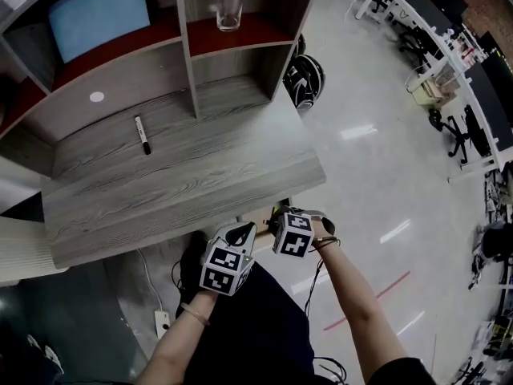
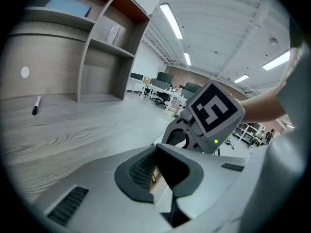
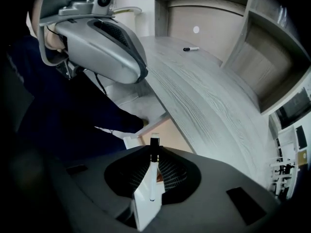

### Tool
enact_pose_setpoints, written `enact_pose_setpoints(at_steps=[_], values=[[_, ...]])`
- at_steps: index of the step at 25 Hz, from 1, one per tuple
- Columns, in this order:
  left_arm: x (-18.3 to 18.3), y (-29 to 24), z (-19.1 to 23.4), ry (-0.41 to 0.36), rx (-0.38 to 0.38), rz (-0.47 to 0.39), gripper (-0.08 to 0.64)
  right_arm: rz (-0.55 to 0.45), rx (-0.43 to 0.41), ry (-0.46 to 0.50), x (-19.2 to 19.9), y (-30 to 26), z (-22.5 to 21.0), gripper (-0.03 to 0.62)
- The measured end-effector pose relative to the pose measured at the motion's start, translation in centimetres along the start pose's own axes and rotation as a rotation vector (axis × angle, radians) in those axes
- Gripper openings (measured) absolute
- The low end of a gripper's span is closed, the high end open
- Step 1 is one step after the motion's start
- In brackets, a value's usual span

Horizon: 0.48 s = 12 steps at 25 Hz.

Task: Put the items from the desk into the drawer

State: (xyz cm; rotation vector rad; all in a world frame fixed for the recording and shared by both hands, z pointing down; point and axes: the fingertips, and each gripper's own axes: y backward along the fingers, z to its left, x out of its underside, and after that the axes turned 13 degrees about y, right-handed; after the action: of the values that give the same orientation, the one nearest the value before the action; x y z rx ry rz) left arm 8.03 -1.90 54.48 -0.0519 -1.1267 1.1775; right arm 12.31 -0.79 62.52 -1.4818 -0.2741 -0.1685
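One pen [image 3: 151, 178] clamped in right gripper [image 3: 154, 152] jaws, drawer [image 3: 167, 135] just past their tips; left gripper [image 2: 154, 171] jaws near-closed, empty; one marker [image 1: 142, 134] on desk [image 1: 200, 175] well beyond, unfetched.

Left gripper [image 1: 241, 233], right gripper [image 3: 154, 148]: smooth grey shells, black ribbed pads inside the jaws. Each carries a marker cube [image 1: 224, 268] of black-and-white squares and a small green light [image 2: 215, 141]. Dark navy clothing [image 1: 264, 327], short sleeves, thin wristband [image 1: 194, 314] on each wrist.
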Motion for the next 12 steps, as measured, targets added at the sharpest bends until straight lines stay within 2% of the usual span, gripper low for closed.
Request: enact_pose_setpoints(at_steps=[8,12], values=[[2.2,-0.8,0.4,0.032,-0.053,-0.002,0.029,-0.083,0.115,-0.206,0.5,-3.1,-0.9,0.057],[3.1,-0.7,1.2,0.047,-0.074,-0.001,0.029,-0.087,0.169,-0.251,1.1,-5.3,-1.5,0.057]])
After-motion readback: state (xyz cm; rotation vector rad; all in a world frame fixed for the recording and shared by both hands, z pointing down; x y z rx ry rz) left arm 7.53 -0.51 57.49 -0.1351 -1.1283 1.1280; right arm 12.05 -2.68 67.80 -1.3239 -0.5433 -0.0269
